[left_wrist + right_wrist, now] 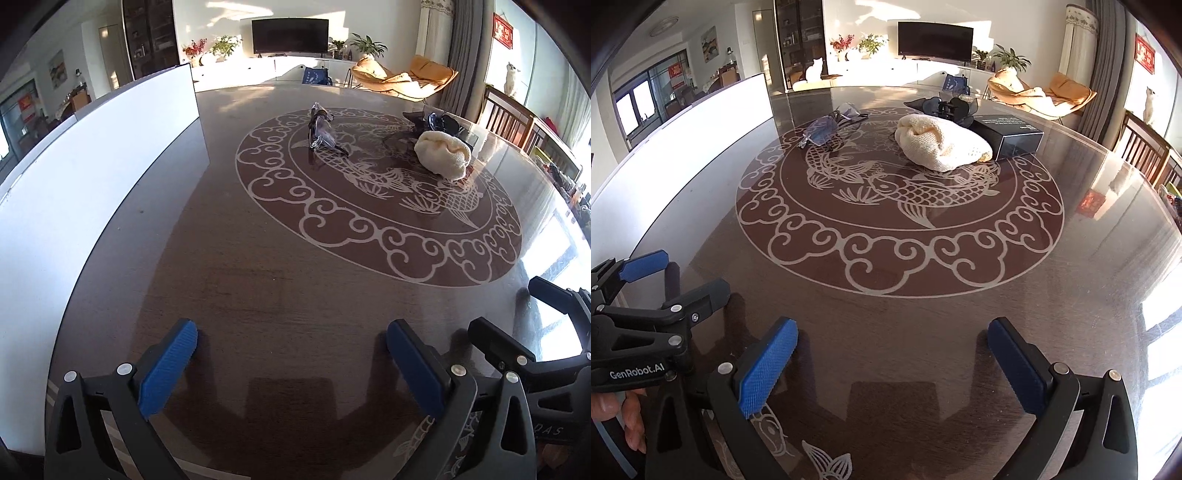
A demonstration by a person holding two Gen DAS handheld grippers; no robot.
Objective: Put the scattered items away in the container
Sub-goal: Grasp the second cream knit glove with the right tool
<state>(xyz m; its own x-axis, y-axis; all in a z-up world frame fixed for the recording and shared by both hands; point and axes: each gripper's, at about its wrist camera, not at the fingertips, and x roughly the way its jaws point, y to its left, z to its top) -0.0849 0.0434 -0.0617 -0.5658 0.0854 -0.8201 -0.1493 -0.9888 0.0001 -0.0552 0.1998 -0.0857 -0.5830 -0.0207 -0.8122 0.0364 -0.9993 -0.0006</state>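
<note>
Two grippers open — left gripper (291, 365), right gripper (892, 363), glasses (827, 129), cloth (942, 146), box (1012, 136).

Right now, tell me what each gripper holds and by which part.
Nothing is held. The left gripper and right gripper are both open and empty above the table.

Both tongs (291, 365) (892, 363): black frames, ribbed blue pads (768, 367), silver screws; white "GenRobot.AI" marking.
</note>
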